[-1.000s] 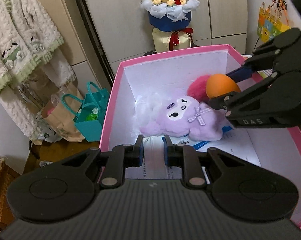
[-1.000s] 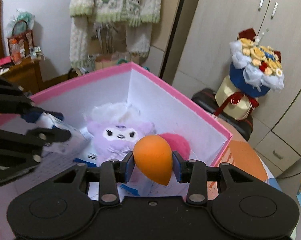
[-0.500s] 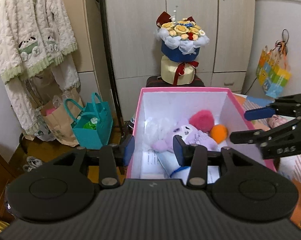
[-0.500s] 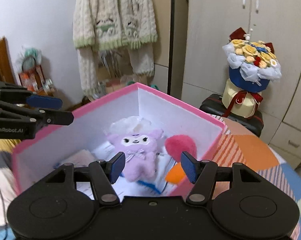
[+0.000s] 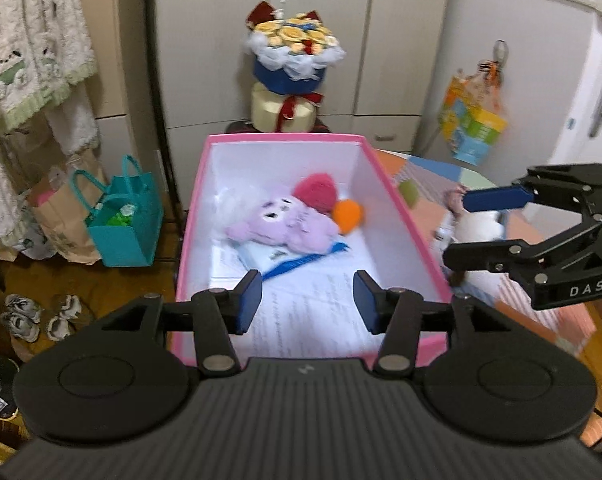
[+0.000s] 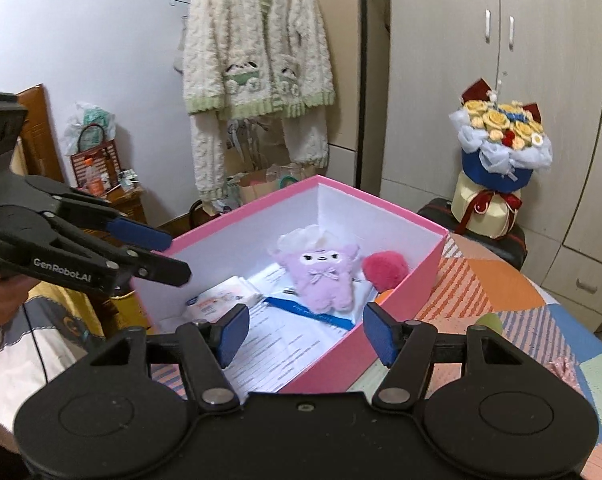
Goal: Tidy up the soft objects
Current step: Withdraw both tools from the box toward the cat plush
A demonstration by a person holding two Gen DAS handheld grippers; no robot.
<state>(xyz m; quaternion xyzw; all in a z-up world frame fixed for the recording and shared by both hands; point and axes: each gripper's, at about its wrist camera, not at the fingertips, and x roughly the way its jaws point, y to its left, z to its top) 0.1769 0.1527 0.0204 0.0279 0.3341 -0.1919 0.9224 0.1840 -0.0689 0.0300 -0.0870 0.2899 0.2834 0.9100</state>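
Observation:
A pink box (image 5: 397, 200) (image 6: 381, 204) stands on the table. Inside lie a purple plush toy (image 5: 285, 226) (image 6: 327, 270), a red fluffy ball (image 5: 315, 196) (image 6: 385, 268), an orange sponge egg (image 5: 347, 216) and a white tissue pack (image 5: 269, 258) (image 6: 221, 296). My left gripper (image 5: 307, 306) is open and empty above the box's near end. My right gripper (image 6: 301, 334) is open and empty above the box's near right wall. It also shows in the left wrist view (image 5: 481, 228), right of the box. The left gripper shows in the right wrist view (image 6: 157, 252).
A flower bouquet (image 5: 291, 60) (image 6: 497, 156) stands behind the box by the cupboards. A teal bag (image 5: 121, 216) and shoes (image 5: 37, 316) are on the floor at left. A cream cardigan (image 6: 257, 64) hangs on the wall. Soft things (image 5: 473, 224) lie on the patterned tablecloth (image 6: 493, 280).
The right gripper opened and let the orange egg fall into the box. The left gripper opened and left the tissue pack. Both pulled back and up out of the box.

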